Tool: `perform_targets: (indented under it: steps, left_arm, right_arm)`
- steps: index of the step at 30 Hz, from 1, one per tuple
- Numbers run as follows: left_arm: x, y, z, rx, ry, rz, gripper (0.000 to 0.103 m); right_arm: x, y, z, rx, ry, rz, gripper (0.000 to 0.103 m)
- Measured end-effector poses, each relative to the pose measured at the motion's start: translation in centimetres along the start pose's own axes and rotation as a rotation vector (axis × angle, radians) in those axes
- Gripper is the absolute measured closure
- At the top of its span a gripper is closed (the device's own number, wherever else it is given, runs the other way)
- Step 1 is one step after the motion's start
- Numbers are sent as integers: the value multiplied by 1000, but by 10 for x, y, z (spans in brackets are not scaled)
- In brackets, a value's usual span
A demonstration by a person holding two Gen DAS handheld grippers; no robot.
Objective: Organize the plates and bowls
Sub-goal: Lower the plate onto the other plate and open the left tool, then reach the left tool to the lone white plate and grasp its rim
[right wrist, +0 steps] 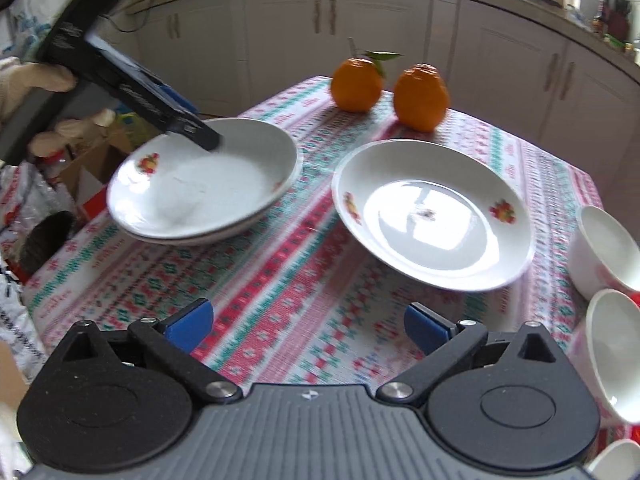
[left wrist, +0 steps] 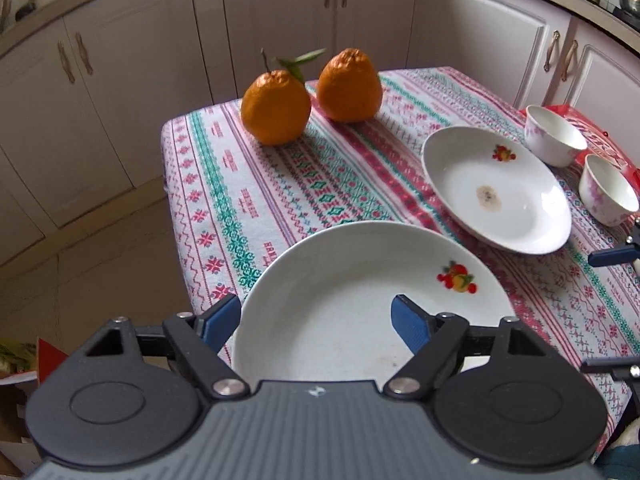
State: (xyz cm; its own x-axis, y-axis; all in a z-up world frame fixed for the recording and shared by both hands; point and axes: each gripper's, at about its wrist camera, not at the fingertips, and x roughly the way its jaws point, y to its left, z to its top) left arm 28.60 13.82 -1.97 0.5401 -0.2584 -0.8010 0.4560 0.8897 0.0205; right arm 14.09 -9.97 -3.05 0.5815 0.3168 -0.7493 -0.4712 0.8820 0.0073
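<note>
A white plate with a fruit print lies at the table's near left; in the right wrist view it sits on top of a second plate. My left gripper is open, one finger outside the rim and one inside the plate; it also shows in the right wrist view. A third plate with a brown stain lies to the right. Two small floral bowls stand beyond it. My right gripper is open and empty above the cloth.
Two oranges sit at the table's far edge. A patterned tablecloth covers the table. A red packet lies under the bowls. Kitchen cabinets surround the table. A cardboard box stands on the floor to the left.
</note>
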Motion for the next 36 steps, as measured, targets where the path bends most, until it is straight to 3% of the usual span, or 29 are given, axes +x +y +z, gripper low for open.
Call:
perform_targets:
  steps: [12, 16, 36]
  left_arm:
    - [-37, -39, -5, 40, -94, -46, 16]
    - [-38, -52, 0, 78, -108, -62, 15]
    - [32, -88, 72, 215, -79, -172, 9]
  right_arm:
    - [14, -24, -17, 86, 43, -140, 0]
    - [21, -35, -20, 118, 54, -146, 0]
    - [40, -60, -8, 177, -29, -167, 0]
